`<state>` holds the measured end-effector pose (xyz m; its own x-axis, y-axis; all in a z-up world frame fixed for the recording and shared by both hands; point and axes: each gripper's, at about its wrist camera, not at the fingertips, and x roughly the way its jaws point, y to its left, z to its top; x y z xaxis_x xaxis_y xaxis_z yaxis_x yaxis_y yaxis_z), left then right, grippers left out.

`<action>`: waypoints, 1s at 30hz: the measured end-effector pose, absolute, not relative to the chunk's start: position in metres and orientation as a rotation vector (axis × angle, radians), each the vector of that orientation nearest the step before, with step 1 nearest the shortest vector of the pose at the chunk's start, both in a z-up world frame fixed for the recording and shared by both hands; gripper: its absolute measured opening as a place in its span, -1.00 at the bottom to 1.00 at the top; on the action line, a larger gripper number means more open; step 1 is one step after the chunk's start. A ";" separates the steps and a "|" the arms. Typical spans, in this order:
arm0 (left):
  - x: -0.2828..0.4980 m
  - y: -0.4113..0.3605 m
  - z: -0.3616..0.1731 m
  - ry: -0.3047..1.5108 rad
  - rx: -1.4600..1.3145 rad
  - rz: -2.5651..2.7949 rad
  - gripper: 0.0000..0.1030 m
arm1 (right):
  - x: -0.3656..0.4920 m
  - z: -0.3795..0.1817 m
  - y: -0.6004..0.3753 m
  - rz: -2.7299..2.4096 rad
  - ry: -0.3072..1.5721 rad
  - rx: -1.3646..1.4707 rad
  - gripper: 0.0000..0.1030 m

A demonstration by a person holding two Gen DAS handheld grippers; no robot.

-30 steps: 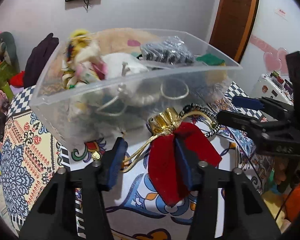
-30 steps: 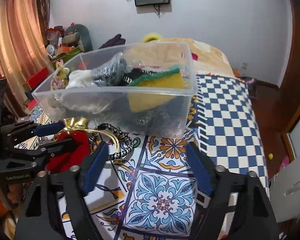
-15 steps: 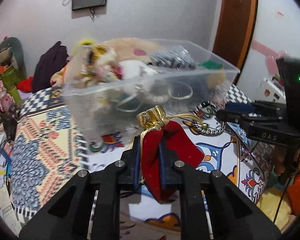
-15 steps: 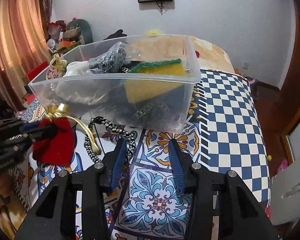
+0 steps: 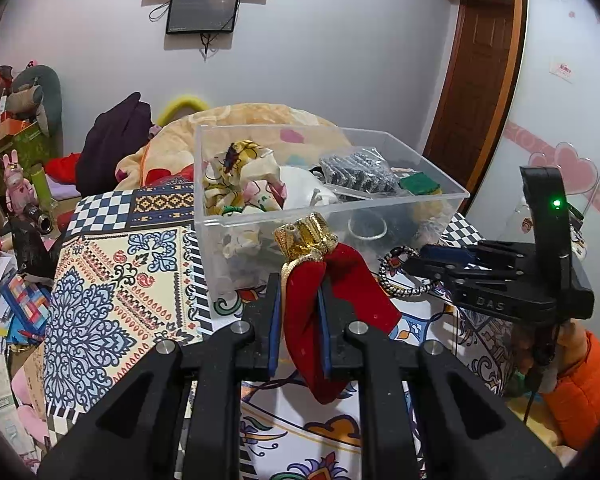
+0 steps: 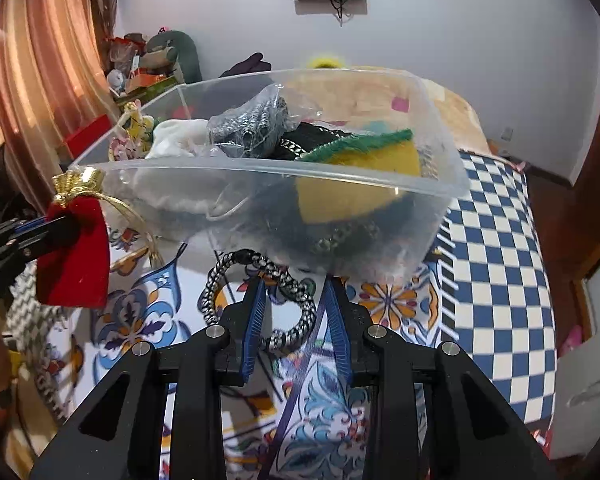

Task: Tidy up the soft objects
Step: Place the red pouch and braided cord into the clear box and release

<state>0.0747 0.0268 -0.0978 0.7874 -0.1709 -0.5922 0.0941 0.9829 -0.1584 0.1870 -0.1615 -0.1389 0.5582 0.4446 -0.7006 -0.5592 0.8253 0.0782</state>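
My left gripper [image 5: 299,296] is shut on a red velvet pouch [image 5: 348,292] with a gold top, held off the bedspread in front of the clear plastic box [image 5: 332,209]. From the right wrist view the pouch [image 6: 76,264] hangs from the left gripper [image 6: 62,226] at the left. My right gripper [image 6: 295,284] points down at a black-and-white braided cord loop [image 6: 300,322] lying by the box [image 6: 260,169]. Its jaws are closing, with part of the loop between them and the pads not pressing on it. The box holds cloths, a bagged dark item and a green-yellow sponge [image 6: 360,160].
The patterned bedspread [image 5: 112,280] carries the box. A heaped beige blanket [image 5: 260,116] lies behind it. Toys and papers crowd the left side [image 5: 16,208]. A brown door [image 5: 476,80] stands at the right. An orange sleeve [image 5: 580,392] is behind the right gripper [image 5: 416,258].
The left jaws shut on the red pouch and lifted it off the bedspread. The right jaws narrowed from wide apart and came over the braided cord loop.
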 end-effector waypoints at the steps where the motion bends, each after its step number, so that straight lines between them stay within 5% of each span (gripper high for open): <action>1: 0.077 0.024 -0.098 0.652 -0.122 -0.146 -0.70 | 0.187 -0.139 -0.159 0.586 0.771 -0.174 -0.44; 5: 0.077 0.020 -0.099 0.650 -0.113 -0.154 -0.70 | 0.186 -0.139 -0.157 0.575 0.757 -0.191 -0.76; 8: 0.077 0.020 -0.097 0.643 -0.114 -0.154 -0.70 | 0.187 -0.138 -0.160 0.600 0.766 -0.156 -0.80; 30: 0.076 0.039 -0.036 0.447 -0.150 -0.090 -0.70 | 0.141 -0.063 -0.176 0.671 0.515 -0.076 -0.85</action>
